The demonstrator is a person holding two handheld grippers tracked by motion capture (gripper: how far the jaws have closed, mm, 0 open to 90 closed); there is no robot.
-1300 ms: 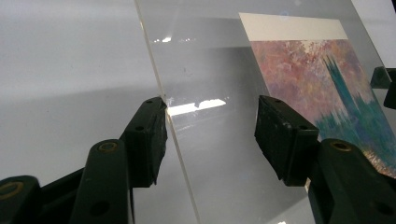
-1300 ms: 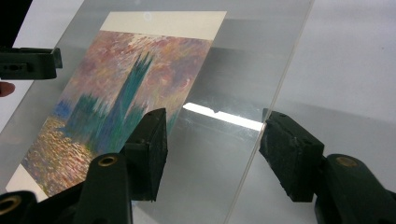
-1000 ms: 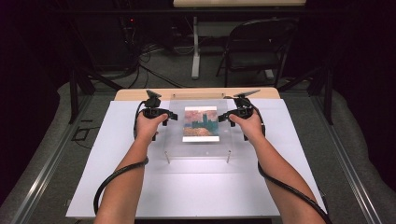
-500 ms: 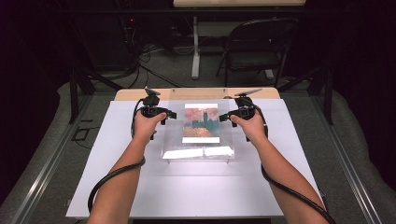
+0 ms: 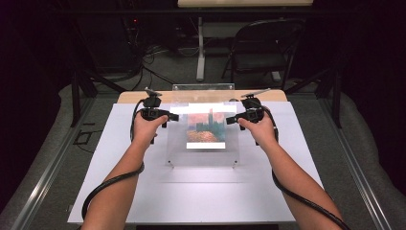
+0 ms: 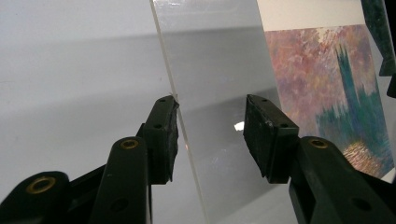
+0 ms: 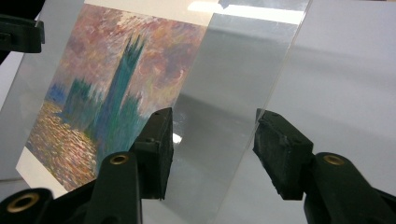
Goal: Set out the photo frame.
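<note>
Acrylic frame [image 5: 203,143] with print [image 5: 206,128]: stiff, slick, scratch-prone. Grip bare side margins. Left gripper [image 6: 210,135], right gripper [image 7: 212,149]: spread, closing, straddling edges.

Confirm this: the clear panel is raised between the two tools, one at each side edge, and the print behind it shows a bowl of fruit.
One thing is wrong: the print shows a dark tower over glittering water under a pink sky, as the right gripper view shows. The rest stands: the clear panel is raised, with the left tool and right tool at its side edges.
</note>
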